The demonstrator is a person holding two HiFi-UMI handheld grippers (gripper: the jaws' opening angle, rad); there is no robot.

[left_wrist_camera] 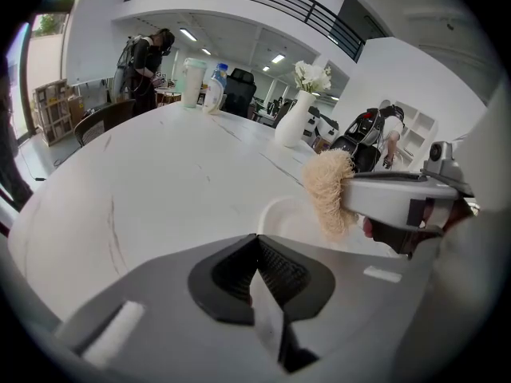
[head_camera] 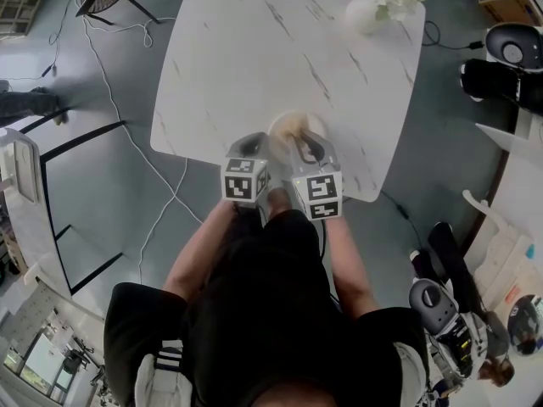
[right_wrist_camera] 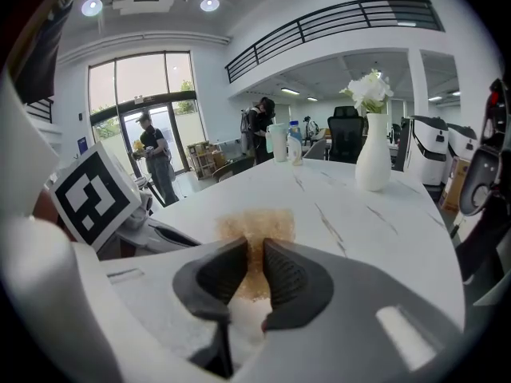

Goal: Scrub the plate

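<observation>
At the table's [head_camera: 254, 49] near edge the plate [left_wrist_camera: 279, 214], likely stiff, slippery and breakable, is pinched by its near rim in the closed left gripper [left_wrist_camera: 257, 250] while the right gripper [right_wrist_camera: 254, 252] clamps a fibrous scrubber [right_wrist_camera: 255, 228] over it.

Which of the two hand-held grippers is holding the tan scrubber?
The right hand-held gripper: the tan fibrous scrubber sits clamped between its jaws. The left hand-held gripper is shut on the rim of the plate instead.

Office: swivel chairs [right_wrist_camera: 346, 130], mezzanine railing [right_wrist_camera: 335, 18]
</observation>
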